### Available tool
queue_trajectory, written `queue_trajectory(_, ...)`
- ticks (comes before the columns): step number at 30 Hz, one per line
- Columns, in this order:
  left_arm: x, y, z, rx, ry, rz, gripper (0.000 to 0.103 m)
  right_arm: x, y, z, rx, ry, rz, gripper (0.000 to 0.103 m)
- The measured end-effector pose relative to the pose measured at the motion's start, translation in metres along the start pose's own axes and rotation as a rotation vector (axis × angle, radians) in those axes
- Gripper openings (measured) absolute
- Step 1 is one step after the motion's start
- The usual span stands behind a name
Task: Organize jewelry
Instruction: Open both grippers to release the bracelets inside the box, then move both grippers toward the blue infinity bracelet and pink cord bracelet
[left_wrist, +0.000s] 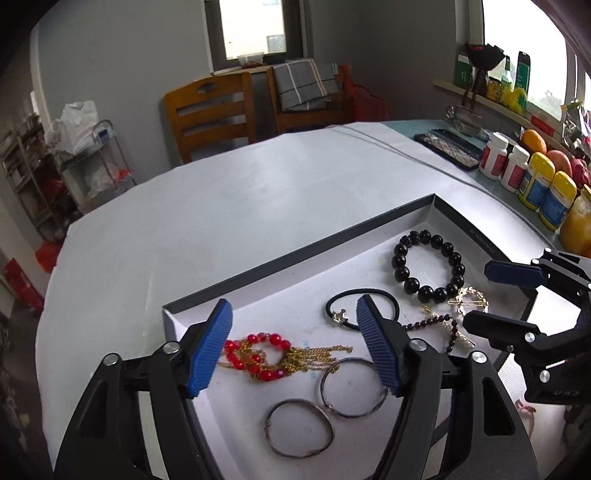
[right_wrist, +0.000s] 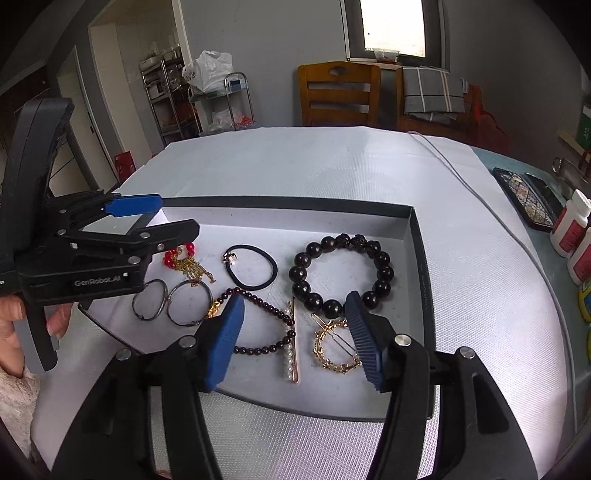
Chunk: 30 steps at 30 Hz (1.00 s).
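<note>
A shallow grey tray (left_wrist: 295, 254) (right_wrist: 415, 236) holds the jewelry. Inside lie a dark bead bracelet (left_wrist: 428, 266) (right_wrist: 341, 275), a black hair tie (left_wrist: 362, 308) (right_wrist: 251, 267), a red bead and gold chain piece (left_wrist: 266, 356) (right_wrist: 184, 262), two metal bangles (left_wrist: 299, 428) (right_wrist: 170, 302), a small dark bead string (right_wrist: 258, 321), a pearl hair clip (right_wrist: 290, 350) and a gold round clip (right_wrist: 334, 349). My left gripper (left_wrist: 295, 347) (right_wrist: 159, 218) is open and empty above the red beads. My right gripper (right_wrist: 293, 341) (left_wrist: 476, 295) is open and empty above the clips.
The tray sits on a white mat (left_wrist: 221, 206) over a round table. Bottles and fruit (left_wrist: 535, 181) line the right edge, with a dark patterned case (right_wrist: 524, 197). Wooden chairs (right_wrist: 338, 96) stand behind the table.
</note>
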<state>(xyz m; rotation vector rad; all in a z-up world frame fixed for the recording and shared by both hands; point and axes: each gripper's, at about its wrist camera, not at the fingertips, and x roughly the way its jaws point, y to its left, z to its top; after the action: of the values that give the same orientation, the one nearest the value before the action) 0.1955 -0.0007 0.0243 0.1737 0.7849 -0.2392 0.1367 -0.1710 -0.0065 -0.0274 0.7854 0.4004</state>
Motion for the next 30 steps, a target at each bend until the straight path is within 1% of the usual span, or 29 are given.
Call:
queue_trajectory(1, -0.009, 0.002, -0.002, -0.008, -0.014, -0.009, 0.079, -0.006, 0.001, 0.001, -0.005, -0.016, -0.005, 0.069)
queue_trajectory(3, -0.026, 0.006, -0.006, -0.023, -0.033, -0.017, 0.08, -0.018, 0.004, 0.002, -0.016, -0.047, -0.015, 0.086)
queue_trajectory(5, -0.043, 0.009, -0.011, -0.027, -0.057, -0.008, 0.084, -0.03, 0.007, 0.001, -0.029, -0.063, -0.013, 0.095)
queue_trajectory(6, -0.051, 0.01, -0.014, -0.031, -0.07, -0.006, 0.087, -0.037, 0.009, -0.001, -0.04, -0.072, -0.011, 0.096)
queue_trajectory(9, -0.076, 0.011, -0.026, -0.04, -0.103, -0.006, 0.09, -0.053, 0.013, -0.007, -0.068, -0.086, -0.044, 0.097)
queue_trajectory(12, -0.095, 0.01, -0.038, -0.036, -0.121, 0.0, 0.093, -0.068, 0.013, -0.013, -0.067, -0.086, -0.06, 0.097)
queue_trajectory(15, -0.111, 0.009, -0.049, -0.041, -0.137, -0.011, 0.095, -0.079, 0.015, -0.019, -0.06, -0.082, -0.069, 0.097)
queue_trajectory(17, -0.12, 0.007, -0.056, -0.038, -0.141, -0.02, 0.095, -0.087, 0.017, -0.024, -0.065, -0.077, -0.09, 0.097)
queue_trajectory(20, -0.131, 0.001, -0.065, -0.017, -0.153, -0.006, 0.095, -0.098, 0.023, -0.033, -0.101, -0.082, -0.089, 0.097)
queue_trajectory(25, -0.138, -0.005, -0.084, 0.004, -0.142, -0.021, 0.096, -0.11, 0.035, -0.055, -0.163, -0.063, -0.082, 0.097)
queue_trajectory(28, -0.134, -0.011, -0.097, 0.039, -0.122, 0.002, 0.096, -0.114, 0.044, -0.072, -0.246, -0.087, -0.128, 0.097)
queue_trajectory(30, -0.13, -0.013, -0.105, 0.046, -0.1, -0.004, 0.096, -0.113, 0.048, -0.083, -0.28, -0.08, -0.157, 0.097)
